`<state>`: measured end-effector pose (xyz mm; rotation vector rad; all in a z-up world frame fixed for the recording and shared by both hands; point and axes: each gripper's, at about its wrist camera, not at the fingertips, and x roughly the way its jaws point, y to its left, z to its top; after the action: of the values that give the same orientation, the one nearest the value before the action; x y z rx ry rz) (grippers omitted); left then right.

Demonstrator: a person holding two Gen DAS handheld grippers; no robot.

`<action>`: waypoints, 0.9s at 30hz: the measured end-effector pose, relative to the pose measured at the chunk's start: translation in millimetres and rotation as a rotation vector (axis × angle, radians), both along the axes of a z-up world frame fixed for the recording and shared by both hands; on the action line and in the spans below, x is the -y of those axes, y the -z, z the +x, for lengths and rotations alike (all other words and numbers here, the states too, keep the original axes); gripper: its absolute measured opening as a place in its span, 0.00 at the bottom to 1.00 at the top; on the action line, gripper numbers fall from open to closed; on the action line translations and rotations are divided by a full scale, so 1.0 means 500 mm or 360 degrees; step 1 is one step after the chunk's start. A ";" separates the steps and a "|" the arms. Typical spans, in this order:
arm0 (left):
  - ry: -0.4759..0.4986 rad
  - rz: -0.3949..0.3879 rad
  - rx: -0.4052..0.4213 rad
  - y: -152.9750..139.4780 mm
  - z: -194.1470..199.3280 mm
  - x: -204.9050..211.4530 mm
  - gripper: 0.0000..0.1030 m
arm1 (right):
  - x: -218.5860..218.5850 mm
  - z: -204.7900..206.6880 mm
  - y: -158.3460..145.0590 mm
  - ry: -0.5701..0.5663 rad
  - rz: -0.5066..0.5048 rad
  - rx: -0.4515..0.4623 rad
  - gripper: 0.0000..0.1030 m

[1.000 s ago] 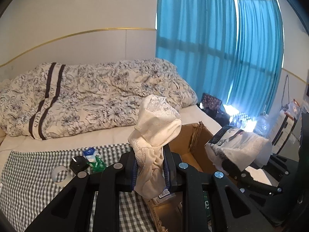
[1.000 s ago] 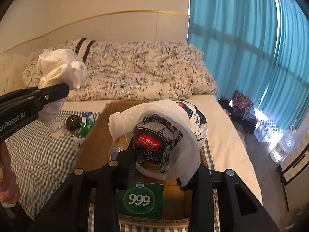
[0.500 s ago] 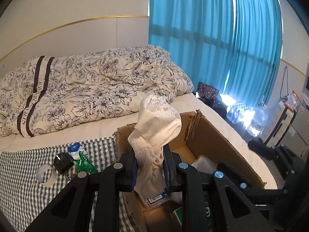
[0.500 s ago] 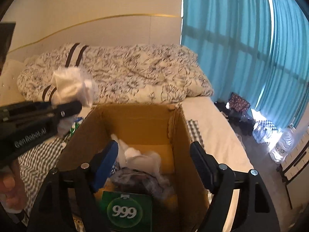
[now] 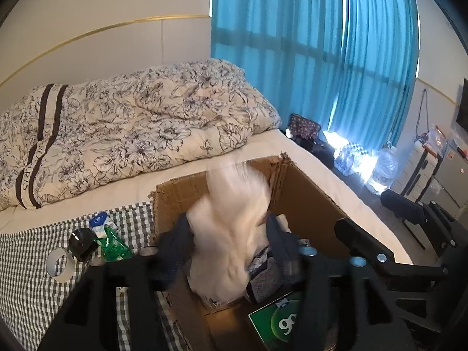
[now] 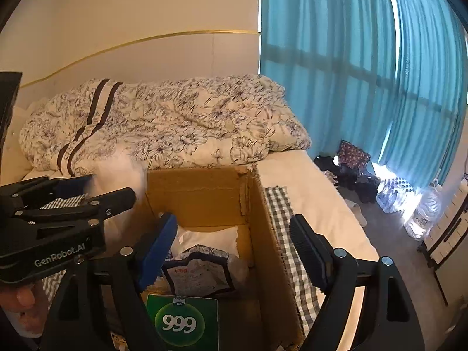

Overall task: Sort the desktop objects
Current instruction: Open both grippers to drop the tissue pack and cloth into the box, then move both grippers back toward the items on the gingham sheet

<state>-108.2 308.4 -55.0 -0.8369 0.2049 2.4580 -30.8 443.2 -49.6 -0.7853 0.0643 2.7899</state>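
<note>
Cream cloth [image 5: 231, 228] blurred between my left gripper [image 5: 231, 245] fingers, spread apart; right gripper [image 6: 234, 242] wide, empty. Risk: cloth snagging cardboard box [image 5: 307, 187] rim, spilling outside.

Left gripper [image 5: 231, 242] over an open cardboard box [image 5: 307, 184], jaws parted around a blurred cream cloth [image 5: 231, 228], green carton [image 5: 280, 321] in the box at 5 o'clock, tape roll [image 5: 58, 263] and green packet [image 5: 114, 245] on checked cloth [image 5: 26, 292] at 9 o'clock, right gripper [image 5: 395, 251] at 3 o'clock, its state unclear.
</note>
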 end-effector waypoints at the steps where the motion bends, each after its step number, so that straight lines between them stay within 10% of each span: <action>1: 0.0002 0.0009 -0.0005 -0.006 0.003 0.004 0.60 | -0.002 0.003 -0.004 0.0002 -0.0002 -0.0006 0.78; 27: -0.0393 0.0133 -0.0273 -0.173 0.083 0.351 0.91 | 0.222 0.054 -0.146 -0.0188 0.0032 -0.0229 0.88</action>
<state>-66.9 132.9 31.7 -0.6488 0.0621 2.7513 -3.6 332.2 23.4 -0.6011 0.0160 2.9504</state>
